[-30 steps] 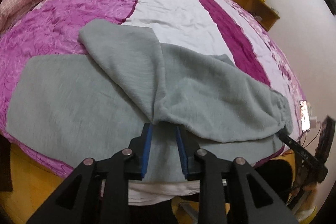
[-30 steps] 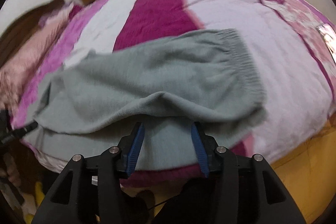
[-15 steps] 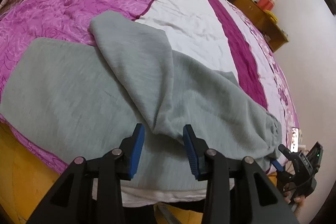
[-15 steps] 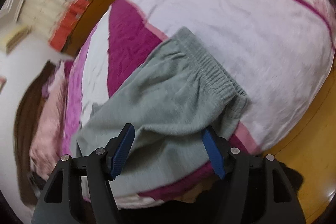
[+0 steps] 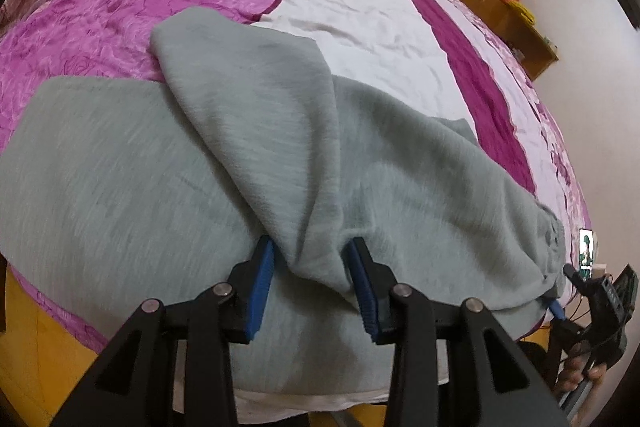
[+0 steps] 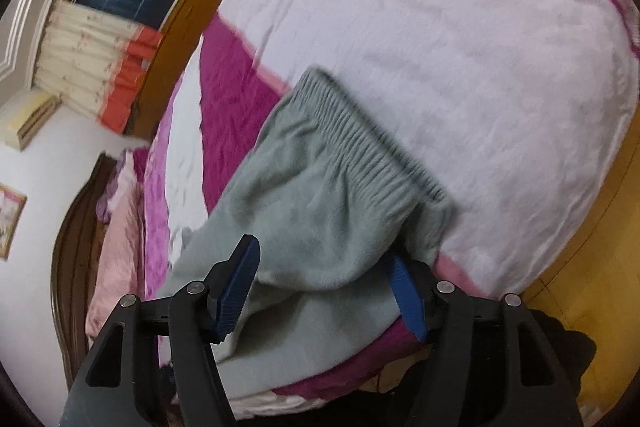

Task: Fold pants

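- Pants [image 5: 360, 167]: grey fleece, spread on bed [image 5: 380, 27] near its front edge, one leg thrown across the other
- Left gripper [image 5: 312, 281]: jaws apart, fold of leg between, unclamped
- Right gripper [image 6: 324, 287]: jaws apart by waistband [image 6: 360, 143]
- Judged soft, light, limp, not slippery; best held at waistband and hem corners

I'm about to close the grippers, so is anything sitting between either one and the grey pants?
Nothing visible does. The left gripper is open with a fold of the grey pants already between its blue pads. The right gripper is open around the fabric below the waistband.
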`<control>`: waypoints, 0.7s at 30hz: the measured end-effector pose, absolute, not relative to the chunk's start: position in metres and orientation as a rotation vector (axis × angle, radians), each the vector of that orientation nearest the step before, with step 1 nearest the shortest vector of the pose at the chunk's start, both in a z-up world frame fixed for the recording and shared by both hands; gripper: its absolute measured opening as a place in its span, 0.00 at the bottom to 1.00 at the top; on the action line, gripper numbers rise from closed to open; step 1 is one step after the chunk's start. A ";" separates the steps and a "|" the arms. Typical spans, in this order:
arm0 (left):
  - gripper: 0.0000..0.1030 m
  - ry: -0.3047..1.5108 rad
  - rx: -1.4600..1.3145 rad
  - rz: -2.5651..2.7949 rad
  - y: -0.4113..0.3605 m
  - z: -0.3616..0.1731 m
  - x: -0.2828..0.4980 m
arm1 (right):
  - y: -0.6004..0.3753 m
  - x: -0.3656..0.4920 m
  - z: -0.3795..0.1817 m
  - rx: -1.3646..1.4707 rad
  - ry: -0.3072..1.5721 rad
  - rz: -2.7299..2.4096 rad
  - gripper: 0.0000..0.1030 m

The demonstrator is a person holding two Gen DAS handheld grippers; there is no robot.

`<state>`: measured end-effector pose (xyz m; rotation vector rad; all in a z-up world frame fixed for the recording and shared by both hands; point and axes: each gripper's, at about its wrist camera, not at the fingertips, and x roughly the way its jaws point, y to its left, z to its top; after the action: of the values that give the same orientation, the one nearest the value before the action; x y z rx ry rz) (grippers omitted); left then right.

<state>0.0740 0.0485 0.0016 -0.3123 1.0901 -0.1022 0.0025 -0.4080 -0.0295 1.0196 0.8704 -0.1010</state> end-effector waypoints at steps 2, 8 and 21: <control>0.31 1.086 -0.317 -0.106 0.050 0.001 0.072 | -0.410 0.001 -0.030 1.026 0.867 -0.111 0.46; 0.10 1.071 -0.336 -0.151 0.057 0.014 0.066 | -0.417 0.000 -0.038 1.053 0.883 -0.129 0.18; 0.10 1.050 -0.334 -0.181 0.073 0.037 0.028 | -0.419 -0.019 0.007 0.839 0.850 -0.073 0.01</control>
<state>0.0281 0.0731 0.0373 -0.3340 1.0495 -0.1806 -0.0189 -0.4186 0.0072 0.8389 0.8496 -0.0734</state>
